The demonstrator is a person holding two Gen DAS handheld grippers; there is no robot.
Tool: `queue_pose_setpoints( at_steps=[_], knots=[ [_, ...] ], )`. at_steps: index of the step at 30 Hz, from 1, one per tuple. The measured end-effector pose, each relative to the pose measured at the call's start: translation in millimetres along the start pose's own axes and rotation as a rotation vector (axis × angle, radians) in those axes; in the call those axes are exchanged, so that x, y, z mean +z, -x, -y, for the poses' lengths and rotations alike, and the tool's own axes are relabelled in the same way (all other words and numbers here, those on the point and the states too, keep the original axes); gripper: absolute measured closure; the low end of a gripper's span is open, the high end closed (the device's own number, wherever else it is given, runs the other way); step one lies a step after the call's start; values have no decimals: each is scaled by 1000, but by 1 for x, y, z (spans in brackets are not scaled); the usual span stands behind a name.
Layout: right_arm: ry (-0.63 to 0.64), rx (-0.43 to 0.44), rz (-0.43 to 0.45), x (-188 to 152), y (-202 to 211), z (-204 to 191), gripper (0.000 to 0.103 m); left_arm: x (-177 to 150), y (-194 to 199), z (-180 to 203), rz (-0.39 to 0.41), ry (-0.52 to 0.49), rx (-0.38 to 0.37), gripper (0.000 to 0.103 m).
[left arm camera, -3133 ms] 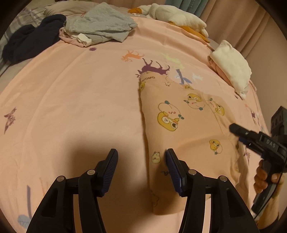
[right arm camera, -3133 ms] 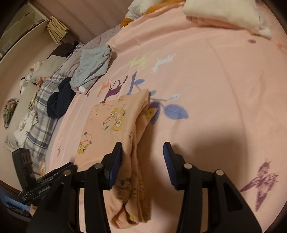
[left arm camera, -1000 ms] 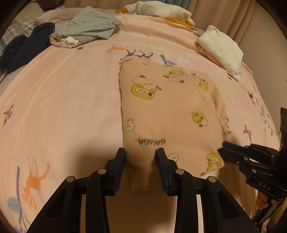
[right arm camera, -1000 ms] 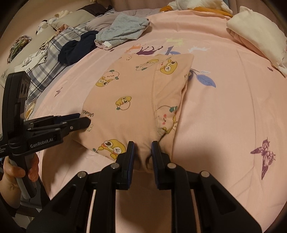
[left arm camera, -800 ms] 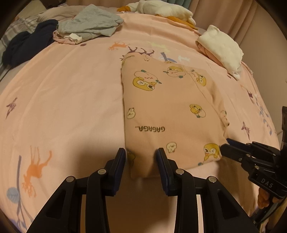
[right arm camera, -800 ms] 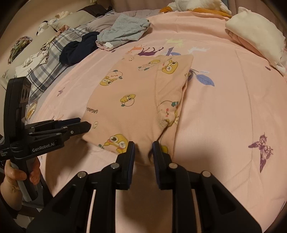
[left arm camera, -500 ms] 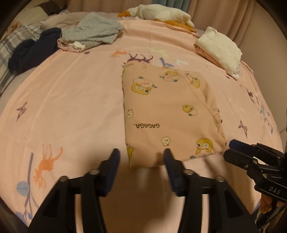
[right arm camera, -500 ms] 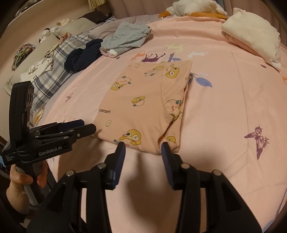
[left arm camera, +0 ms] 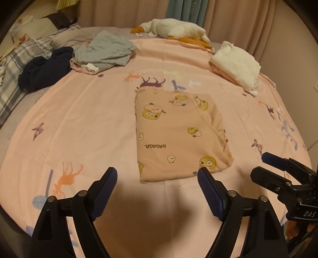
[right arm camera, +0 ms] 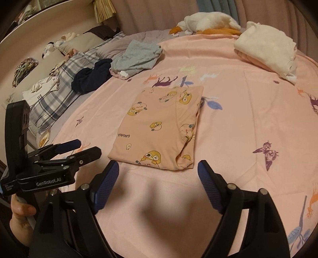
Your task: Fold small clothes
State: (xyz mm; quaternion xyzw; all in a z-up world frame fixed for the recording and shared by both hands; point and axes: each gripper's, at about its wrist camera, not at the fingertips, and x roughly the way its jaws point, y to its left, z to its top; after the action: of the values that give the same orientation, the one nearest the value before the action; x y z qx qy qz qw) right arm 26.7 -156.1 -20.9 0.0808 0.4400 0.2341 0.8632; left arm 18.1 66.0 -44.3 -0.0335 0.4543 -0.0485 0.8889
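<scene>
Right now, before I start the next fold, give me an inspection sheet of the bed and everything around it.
Surface: pink printed bedsheet, smooth.
Job's things: folded peach cartoon garment lying flat, released.
Clutter: grey clothes, dark navy garment, white folded pile, plush goose.
Grippers: left gripper open, empty; right gripper open, empty; both short of the garment's near edge.
Cables: nothing seen.
Surroundings: curtains, plaid bedding.

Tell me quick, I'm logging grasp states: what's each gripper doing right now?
Left gripper: open, holding nothing, just short of the folded peach garment.
Right gripper: open, holding nothing, also clear of the garment.
</scene>
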Motion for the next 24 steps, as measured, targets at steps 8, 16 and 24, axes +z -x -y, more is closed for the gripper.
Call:
queue_pose_setpoints(
  at_steps=[8, 16, 24],
  knots=[
    [-1, -26, 53, 3, 22, -6, 0, 1, 22, -1, 18, 43, 16, 8],
    [24, -76, 76, 9, 41, -21, 0, 3, 40, 5, 15, 41, 71, 3],
    [50, -89, 92, 13, 52, -36, 0, 2, 57, 8, 23, 27, 107, 3]
  ],
)
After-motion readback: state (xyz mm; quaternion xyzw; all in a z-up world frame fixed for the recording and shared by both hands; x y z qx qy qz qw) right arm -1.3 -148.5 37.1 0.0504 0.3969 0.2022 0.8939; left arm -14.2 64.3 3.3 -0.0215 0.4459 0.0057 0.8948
